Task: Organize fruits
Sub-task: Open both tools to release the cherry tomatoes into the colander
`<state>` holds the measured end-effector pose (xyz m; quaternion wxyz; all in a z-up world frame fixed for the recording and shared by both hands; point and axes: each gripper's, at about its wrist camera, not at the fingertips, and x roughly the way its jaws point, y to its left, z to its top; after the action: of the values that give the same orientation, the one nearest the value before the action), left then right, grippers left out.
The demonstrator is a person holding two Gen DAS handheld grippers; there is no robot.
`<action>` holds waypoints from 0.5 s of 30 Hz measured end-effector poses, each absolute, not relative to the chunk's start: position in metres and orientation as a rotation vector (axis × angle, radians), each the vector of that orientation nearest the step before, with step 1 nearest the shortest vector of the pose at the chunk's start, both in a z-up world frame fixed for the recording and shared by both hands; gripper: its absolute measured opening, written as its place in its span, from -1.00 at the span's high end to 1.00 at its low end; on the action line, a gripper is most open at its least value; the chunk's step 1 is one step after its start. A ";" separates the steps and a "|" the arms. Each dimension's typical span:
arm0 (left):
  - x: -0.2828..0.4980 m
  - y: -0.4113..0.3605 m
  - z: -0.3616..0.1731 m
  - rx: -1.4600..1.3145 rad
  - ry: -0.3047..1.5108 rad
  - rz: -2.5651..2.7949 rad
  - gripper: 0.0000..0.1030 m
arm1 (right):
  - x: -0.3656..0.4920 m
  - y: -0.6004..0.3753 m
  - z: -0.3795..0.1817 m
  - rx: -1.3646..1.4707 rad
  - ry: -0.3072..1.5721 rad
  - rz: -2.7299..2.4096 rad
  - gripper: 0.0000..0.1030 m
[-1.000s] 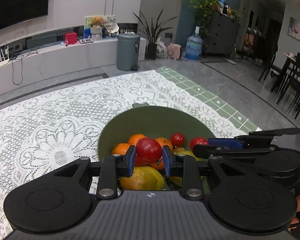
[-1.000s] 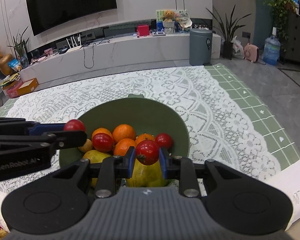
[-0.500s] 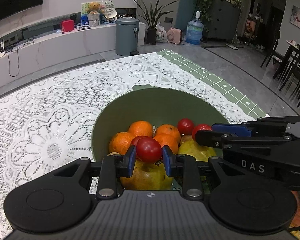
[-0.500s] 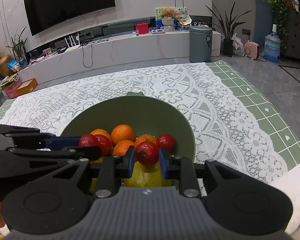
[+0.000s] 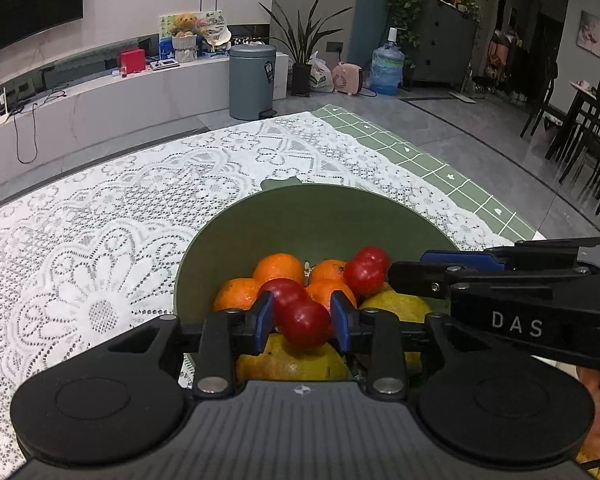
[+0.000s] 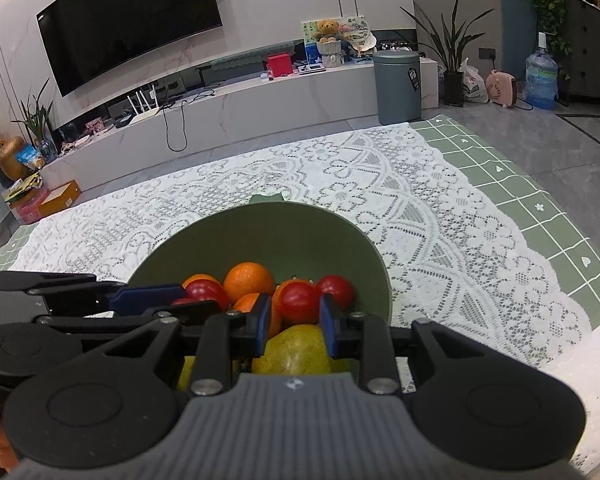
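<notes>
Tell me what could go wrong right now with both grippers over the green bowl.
1. The left gripper jaws are opening around a red tomato on top of the heap; it may roll off the yellow-green fruit beneath.
2. The right gripper sits close beside the left, its tomato between the pads; the two tools could bump.
3. The green bowl is piled with oranges; a nudge might shift them.

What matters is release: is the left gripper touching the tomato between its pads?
Cannot tell. Left wrist: left gripper opening jaws; tomato clears one pad, other unclear.
</notes>
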<state>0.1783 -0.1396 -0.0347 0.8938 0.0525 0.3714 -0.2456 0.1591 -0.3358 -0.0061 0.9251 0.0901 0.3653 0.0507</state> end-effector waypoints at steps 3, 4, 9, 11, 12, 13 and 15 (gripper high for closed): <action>0.179 -0.138 -0.034 0.101 0.773 -0.485 0.00 | 0.158 -0.337 -0.006 0.193 0.743 0.101 0.52; 0.179 -0.137 -0.033 0.096 0.769 -0.481 0.00 | 0.158 -0.338 -0.006 0.196 0.740 0.100 0.50; 0.174 -0.130 -0.022 0.072 0.751 -0.449 -0.20 | 0.152 -0.342 -0.001 0.217 0.700 0.104 0.25; 0.171 -0.126 -0.018 0.053 0.745 -0.430 -0.26 | 0.149 -0.343 0.001 0.223 0.681 0.104 0.11; 0.170 -0.123 -0.015 0.041 0.744 -0.424 -0.29 | 0.147 -0.343 0.003 0.224 0.669 0.104 -0.01; 0.169 -0.120 -0.012 0.030 0.742 -0.421 -0.30 | 0.145 -0.344 0.004 0.225 0.660 0.104 -0.12; 0.165 -0.116 -0.007 0.019 0.733 -0.411 -0.35 | 0.141 -0.344 0.008 0.225 0.639 0.105 -0.27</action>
<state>0.1646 -0.1157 -0.0066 0.9130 0.0092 0.3557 -0.1995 0.1413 -0.3443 0.0075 0.9419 0.1105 0.3130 0.0514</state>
